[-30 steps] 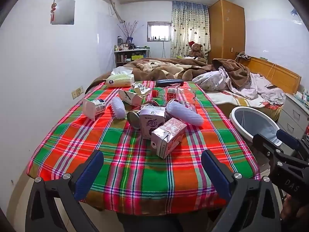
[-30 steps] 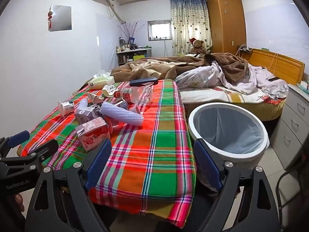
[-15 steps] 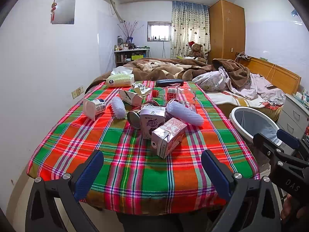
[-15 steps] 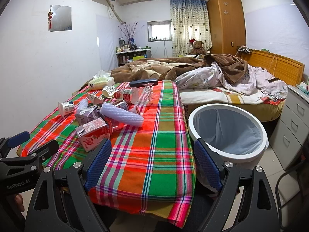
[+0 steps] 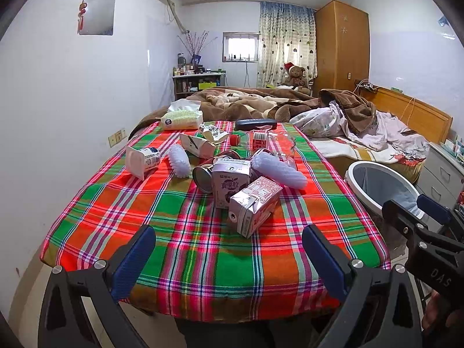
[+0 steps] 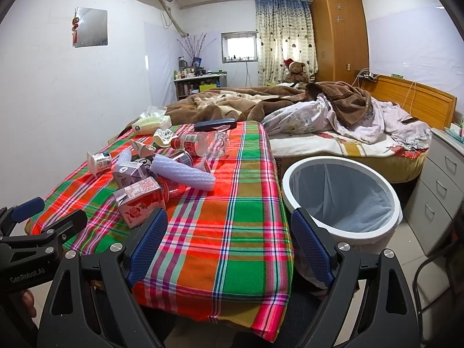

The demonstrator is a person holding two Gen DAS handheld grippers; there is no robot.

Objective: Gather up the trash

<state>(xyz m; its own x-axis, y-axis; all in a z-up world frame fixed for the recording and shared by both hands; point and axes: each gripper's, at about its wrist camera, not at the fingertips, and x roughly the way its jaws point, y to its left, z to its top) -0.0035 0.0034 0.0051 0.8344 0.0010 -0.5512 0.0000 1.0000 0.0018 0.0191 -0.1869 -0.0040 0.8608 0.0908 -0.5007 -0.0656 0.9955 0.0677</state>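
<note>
Trash lies in a heap on the plaid tablecloth (image 5: 185, 232): a tipped pink carton (image 5: 255, 206), an upright purple carton (image 5: 230, 184), a tin can (image 5: 202, 175), a white foam sleeve (image 5: 279, 168), a yoghurt cup (image 5: 142, 161) and a clear bottle (image 5: 261, 140). A white bin (image 6: 342, 197) with a grey liner stands right of the table. My left gripper (image 5: 227, 256) hangs open over the table's near edge, short of the pink carton. Open and holding nothing, my right gripper (image 6: 229, 245) hovers above the table's near right corner (image 6: 232, 232), beside the bin.
A tissue pack (image 5: 181, 119) and a dark case (image 5: 255, 123) lie at the table's far end. An unmade bed (image 6: 333, 127) sits behind, with drawers (image 6: 438, 191) at right and a white wall (image 5: 58, 116) along the left. A chair frame (image 6: 435, 275) shows at lower right.
</note>
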